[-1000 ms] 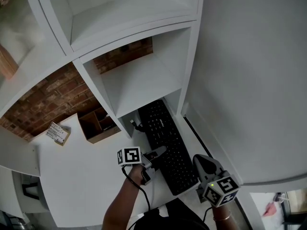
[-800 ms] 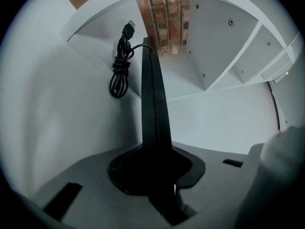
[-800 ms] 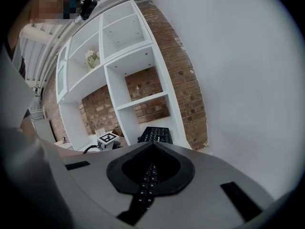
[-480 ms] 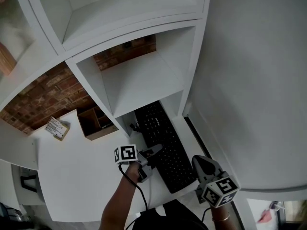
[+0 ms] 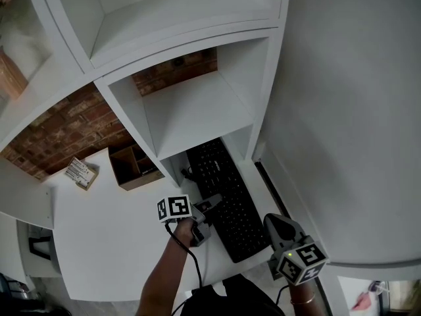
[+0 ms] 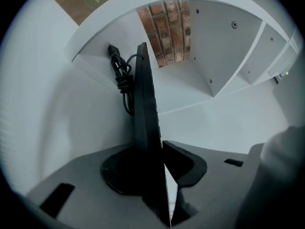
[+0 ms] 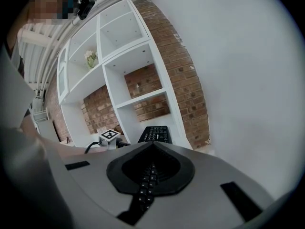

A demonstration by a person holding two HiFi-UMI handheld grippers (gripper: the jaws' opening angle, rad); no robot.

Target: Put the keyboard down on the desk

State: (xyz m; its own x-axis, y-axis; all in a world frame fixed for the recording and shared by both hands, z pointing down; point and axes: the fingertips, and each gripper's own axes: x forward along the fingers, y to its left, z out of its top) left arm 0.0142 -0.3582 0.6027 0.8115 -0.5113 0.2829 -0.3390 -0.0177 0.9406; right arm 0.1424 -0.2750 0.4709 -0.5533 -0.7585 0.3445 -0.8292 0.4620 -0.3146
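The black keyboard [image 5: 227, 196] lies flat on the white desk [image 5: 112, 242], with its far end under the lowest shelf. My left gripper [image 5: 212, 204] is at the keyboard's left long edge. In the left gripper view the keyboard [image 6: 143, 104] stands edge-on between the jaws of that gripper [image 6: 155, 144]. Those jaws are opening, and a pale sliver shows beside the right one. My right gripper [image 5: 273, 221] hovers over the near right corner. In its own view its [image 7: 152, 144] tips meet, and keys [image 7: 155, 133] show through a thin slit.
A coiled black cable [image 5: 187, 173] lies at the keyboard's far left corner [image 6: 121, 75]. A white shelf unit [image 5: 197, 110] overhangs the far end. A wooden organiser [image 5: 135, 170] and a small box [image 5: 82, 173] sit to the left. A grey wall [image 5: 342, 110] bounds the right.
The head view has shifted slightly. The left gripper stays at the keyboard's left edge. The keyboard and the right gripper keep their places.
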